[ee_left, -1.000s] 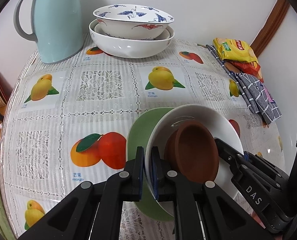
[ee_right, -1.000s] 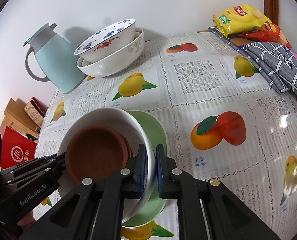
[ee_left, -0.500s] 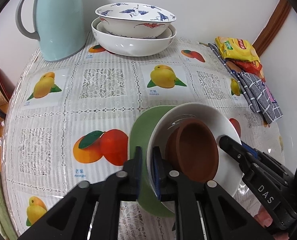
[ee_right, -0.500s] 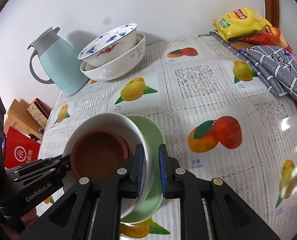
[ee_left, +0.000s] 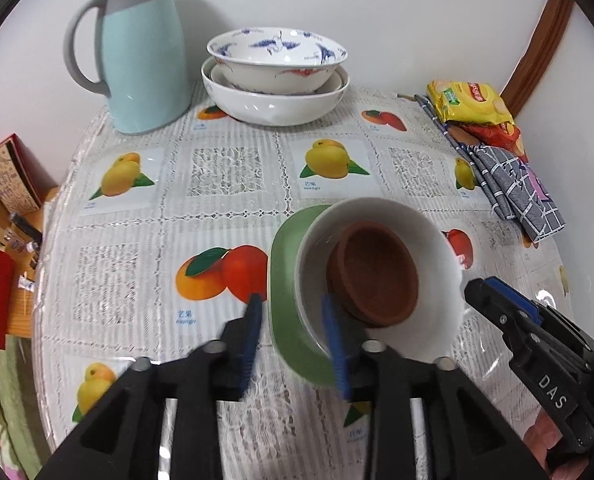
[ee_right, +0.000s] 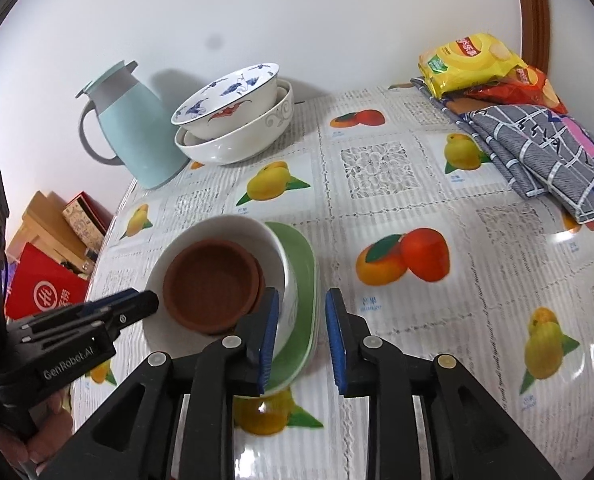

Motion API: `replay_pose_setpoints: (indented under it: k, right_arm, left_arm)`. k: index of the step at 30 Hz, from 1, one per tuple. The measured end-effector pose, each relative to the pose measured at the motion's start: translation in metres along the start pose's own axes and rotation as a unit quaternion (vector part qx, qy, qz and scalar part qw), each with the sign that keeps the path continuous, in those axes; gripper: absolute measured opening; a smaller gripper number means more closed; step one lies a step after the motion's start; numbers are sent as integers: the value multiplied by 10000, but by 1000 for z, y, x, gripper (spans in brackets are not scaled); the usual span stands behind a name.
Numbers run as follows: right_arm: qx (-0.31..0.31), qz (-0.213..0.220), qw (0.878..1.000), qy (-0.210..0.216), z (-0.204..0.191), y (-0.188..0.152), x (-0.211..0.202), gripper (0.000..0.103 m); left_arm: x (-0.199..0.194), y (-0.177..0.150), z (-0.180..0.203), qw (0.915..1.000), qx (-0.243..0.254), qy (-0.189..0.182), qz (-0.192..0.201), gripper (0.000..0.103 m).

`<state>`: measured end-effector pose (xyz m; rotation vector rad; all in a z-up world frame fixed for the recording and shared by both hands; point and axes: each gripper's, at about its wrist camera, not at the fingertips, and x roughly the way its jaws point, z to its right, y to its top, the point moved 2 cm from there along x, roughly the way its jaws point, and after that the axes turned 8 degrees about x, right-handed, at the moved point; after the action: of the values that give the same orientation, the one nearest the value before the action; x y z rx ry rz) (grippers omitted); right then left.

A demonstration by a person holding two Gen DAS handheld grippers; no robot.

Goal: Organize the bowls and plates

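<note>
**Stack set down, both tongs letting go**

On the fruit-print tablecloth [ee_left: 225, 168] the green plate [ee_left: 283, 280] carries the white bowl [ee_left: 437, 236], brown bowl [ee_left: 373, 272] nested inside. Left gripper [ee_left: 293, 340] and right gripper [ee_right: 299, 340] are opening, rims between the pads, unpressed. Advise withdrawing straight and clear of the rims. Plate's near edge is hidden.

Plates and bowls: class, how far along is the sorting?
Done: brown bowl nested in white bowl on green plate; patterned bowl stacked by the jug. In hand: nothing; left gripper and right gripper opening. Left: perhaps joining the stacks.
</note>
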<state>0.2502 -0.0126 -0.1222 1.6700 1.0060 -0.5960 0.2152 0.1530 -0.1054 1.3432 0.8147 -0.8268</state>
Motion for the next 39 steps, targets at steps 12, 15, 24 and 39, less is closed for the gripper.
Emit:
replay_pose_setpoints:
  k: [12, 15, 24, 39]
  right_arm:
    - [-118, 807, 9953, -525, 20, -30, -99, 60]
    - [-205, 891, 9932, -719, 26, -38, -121, 60]
    - [-122, 1197, 9881, -957, 46, -67, -173, 85]
    - [-152, 1498, 9825, -1095, 59, -114, -226, 95]
  left_arm:
    - [-63, -32, 45, 9982, 82, -44, 598, 67]
    - [-80, -43, 54, 9971, 43, 16, 760, 67]
    - [-127, -74, 88, 9913, 377, 119, 1253, 72]
    - [-166, -120, 115, 9847, 442, 435, 1630, 77]
